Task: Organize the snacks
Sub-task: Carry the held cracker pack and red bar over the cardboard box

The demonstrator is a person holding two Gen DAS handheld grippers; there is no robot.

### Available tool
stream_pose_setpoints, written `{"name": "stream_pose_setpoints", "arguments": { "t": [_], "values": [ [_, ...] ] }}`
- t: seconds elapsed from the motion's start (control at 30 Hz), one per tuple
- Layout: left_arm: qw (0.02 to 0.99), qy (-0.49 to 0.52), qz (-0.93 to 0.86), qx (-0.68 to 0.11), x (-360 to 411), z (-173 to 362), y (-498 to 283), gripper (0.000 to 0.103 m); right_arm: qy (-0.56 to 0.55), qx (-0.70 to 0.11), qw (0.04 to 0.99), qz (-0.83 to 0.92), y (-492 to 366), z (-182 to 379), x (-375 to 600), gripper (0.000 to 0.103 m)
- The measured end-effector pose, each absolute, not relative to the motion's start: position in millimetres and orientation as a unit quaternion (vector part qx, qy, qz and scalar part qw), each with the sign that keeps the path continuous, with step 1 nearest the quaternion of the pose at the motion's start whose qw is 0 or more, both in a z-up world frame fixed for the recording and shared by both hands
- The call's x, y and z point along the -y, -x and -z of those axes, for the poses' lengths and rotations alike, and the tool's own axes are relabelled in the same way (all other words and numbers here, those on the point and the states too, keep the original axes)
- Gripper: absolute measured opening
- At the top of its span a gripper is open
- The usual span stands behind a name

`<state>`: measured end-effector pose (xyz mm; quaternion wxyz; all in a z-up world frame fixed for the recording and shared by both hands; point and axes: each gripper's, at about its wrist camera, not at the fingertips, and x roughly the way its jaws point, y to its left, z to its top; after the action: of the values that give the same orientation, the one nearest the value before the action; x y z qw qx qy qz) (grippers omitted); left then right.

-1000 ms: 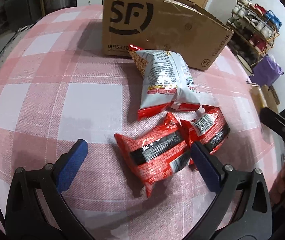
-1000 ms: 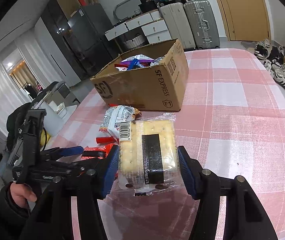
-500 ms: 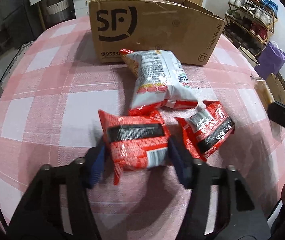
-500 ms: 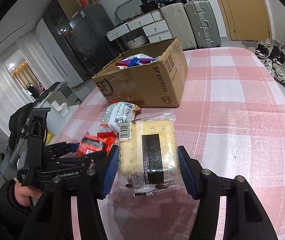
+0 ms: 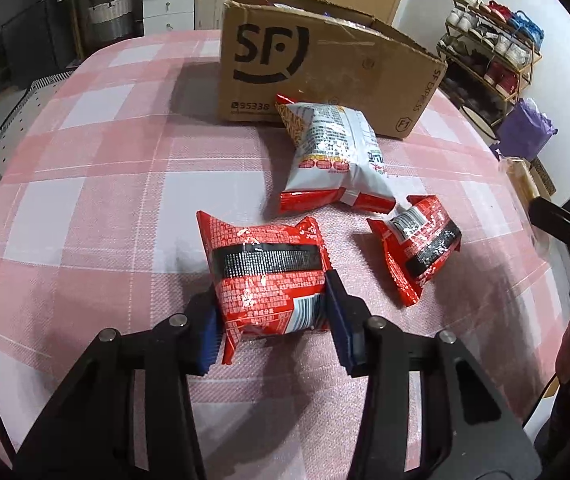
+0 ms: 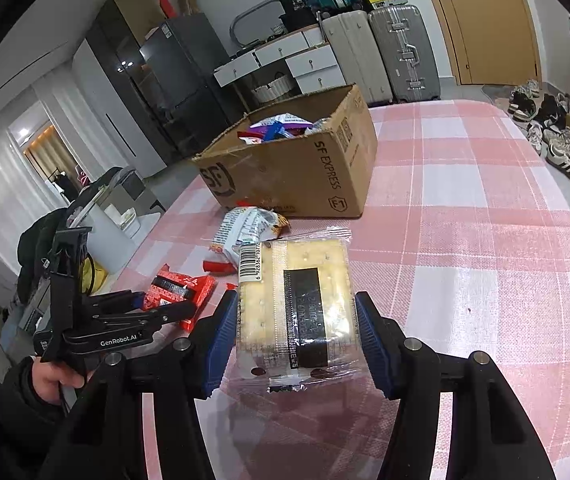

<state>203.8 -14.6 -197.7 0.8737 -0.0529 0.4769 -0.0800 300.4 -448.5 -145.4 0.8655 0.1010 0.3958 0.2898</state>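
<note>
A red snack packet [image 5: 265, 264] with a black band sits between the blue pads of my left gripper [image 5: 271, 304]. Its jaws are closing and the pads press both sides of the packet, just above the pink checked tablecloth [image 5: 97, 184]. A second red packet [image 5: 417, 248] lies to its right, and a silver-and-red bag [image 5: 337, 156] lies in front of the open cardboard box [image 5: 325, 72]. My right gripper [image 6: 297, 320] is shut on a clear packet of crackers [image 6: 297, 280], held above the table. From there the left gripper [image 6: 157, 308] shows at the left with its red packet [image 6: 177, 286].
The box [image 6: 297, 176] holds several snack packets. Suitcases [image 6: 401, 52] and white drawers [image 6: 285, 64] stand behind the table. A shoe rack [image 5: 493, 52] and a purple bag [image 5: 525, 132] are off the table's right side. A person's hand [image 6: 51, 376] holds the left gripper.
The left gripper's jaws came together on the nearer red packet and drew it left, away from the second red packet. The right gripper and its crackers stayed put.
</note>
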Motion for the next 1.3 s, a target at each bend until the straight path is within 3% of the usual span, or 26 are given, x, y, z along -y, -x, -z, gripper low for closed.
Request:
{"name": "stream_pose_setpoints", "arguments": {
  "t": [0.43,1.3],
  "values": [
    [0.892,0.052,0.059,-0.444,-7,167,-194,0.042,-0.095,-0.372,0.875,-0.294,-291,120,441,0.058],
    [0.93,-0.005,0.076,-0.36,-4,20,-252,0.042,-0.063,-0.288,0.897,-0.33,-332,-5,419,0.058]
  ]
}}
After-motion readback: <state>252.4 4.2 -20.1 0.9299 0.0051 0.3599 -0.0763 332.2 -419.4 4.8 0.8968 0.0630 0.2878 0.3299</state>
